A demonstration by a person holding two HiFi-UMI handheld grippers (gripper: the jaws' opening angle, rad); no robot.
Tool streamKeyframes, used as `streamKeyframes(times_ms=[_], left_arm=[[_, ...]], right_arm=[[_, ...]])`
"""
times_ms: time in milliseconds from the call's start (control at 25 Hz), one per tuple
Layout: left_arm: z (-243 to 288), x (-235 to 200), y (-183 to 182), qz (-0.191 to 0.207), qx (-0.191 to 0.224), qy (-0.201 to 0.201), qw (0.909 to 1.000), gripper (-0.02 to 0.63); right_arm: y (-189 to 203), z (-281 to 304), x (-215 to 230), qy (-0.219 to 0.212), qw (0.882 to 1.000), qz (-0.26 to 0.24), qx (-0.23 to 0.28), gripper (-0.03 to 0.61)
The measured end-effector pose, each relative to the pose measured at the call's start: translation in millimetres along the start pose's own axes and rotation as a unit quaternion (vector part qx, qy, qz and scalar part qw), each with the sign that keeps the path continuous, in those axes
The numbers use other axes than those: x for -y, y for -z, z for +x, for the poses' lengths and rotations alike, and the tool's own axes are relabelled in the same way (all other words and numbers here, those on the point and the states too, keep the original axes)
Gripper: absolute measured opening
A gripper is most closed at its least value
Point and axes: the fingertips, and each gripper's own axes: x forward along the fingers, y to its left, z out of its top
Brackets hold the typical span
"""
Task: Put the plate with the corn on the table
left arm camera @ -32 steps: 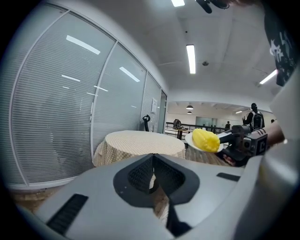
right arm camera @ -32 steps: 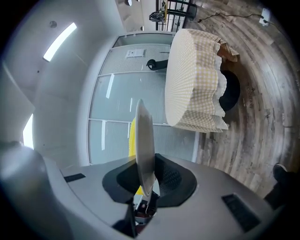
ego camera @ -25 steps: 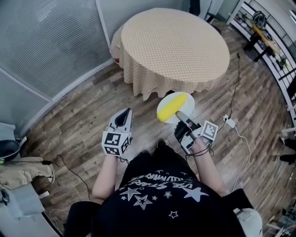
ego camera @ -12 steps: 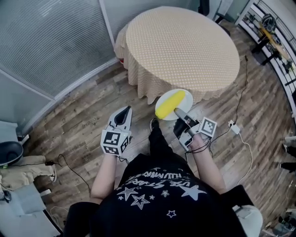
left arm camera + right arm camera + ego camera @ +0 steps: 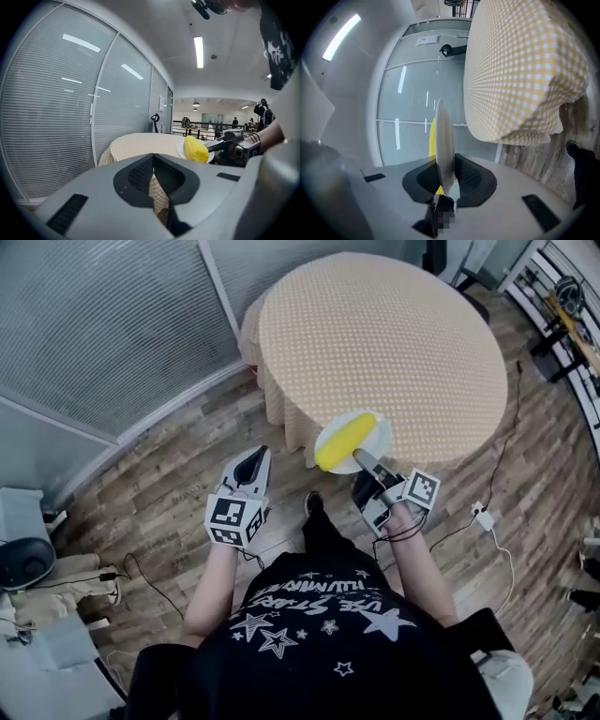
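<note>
Holds the right gripper's [image 5: 360, 460] jaws nipped onto the near rim of a white round plate [image 5: 379, 431], with that rim sandwiched between them. Carries a yellow corn cob [image 5: 345, 440] lying across the plate, just beyond the jaw tips. Has the plate in the air at the near edge of the round table in a beige chequered cloth [image 5: 384, 334], not resting on it. Holds the left gripper's [image 5: 255, 457] jaws pressed together on nothing, left of the plate and well apart from it, over brown wood-plank floor [image 5: 150, 493].
</note>
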Motion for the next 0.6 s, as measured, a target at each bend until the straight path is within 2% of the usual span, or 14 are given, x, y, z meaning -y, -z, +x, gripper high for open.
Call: streamKeyframes(times_ms=[280,440,600], left_arm=[[55,-23,-21,0.006,-0.021,-0.015,0.9996,0.008],[89,-43,-40,0.027,-0.018,-0.030,0.9991,0.008],[118,-59,-48,0.022,-0.016,-0.039,0.9989,0.008]], right_arm=[[-62,50,13,0.005,1.000,-0.012,-0.004,0.064],[-98,75,22,0.001,1.000,-0.006,-0.003,0.064],[-124,93,29,0.004,1.000,-0.001,-0.003,0.064]])
